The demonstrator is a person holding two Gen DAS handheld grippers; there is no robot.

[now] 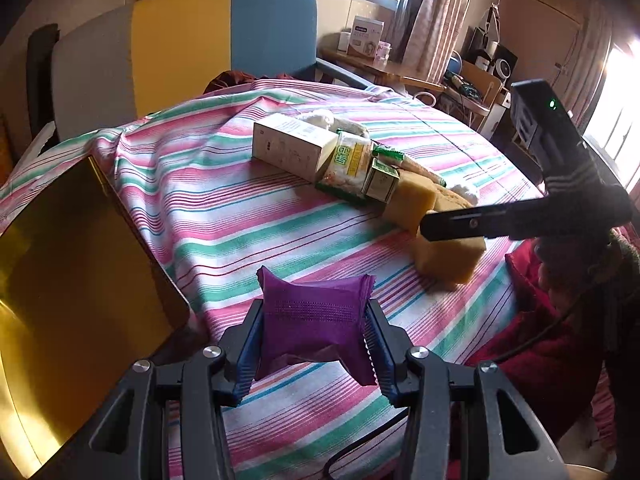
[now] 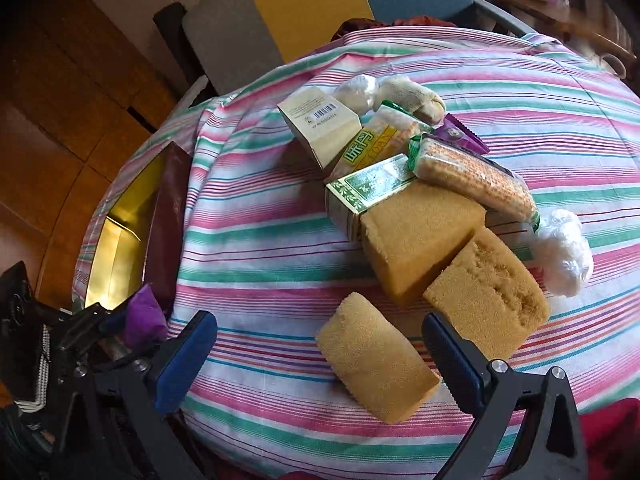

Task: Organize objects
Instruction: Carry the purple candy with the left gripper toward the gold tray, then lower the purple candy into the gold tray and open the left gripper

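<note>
The right gripper (image 2: 320, 354) hangs over the striped desk (image 2: 260, 240) with its blue fingers (image 2: 186, 356) spread wide – a sponge (image 2: 376, 360) lies between them, untouched. Two more sponges (image 2: 420, 236) sit just beyond, against a heap of packets and a carton (image 2: 320, 124). At the desk's left edge lies a gold box (image 2: 120, 236); near it the left gripper (image 2: 116, 322) pinches a purple pouch (image 2: 145, 316).

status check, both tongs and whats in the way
Left tongs shut on purple packet. Right tongs open over loose sponge. Gold box beside, unobstructed.
</note>
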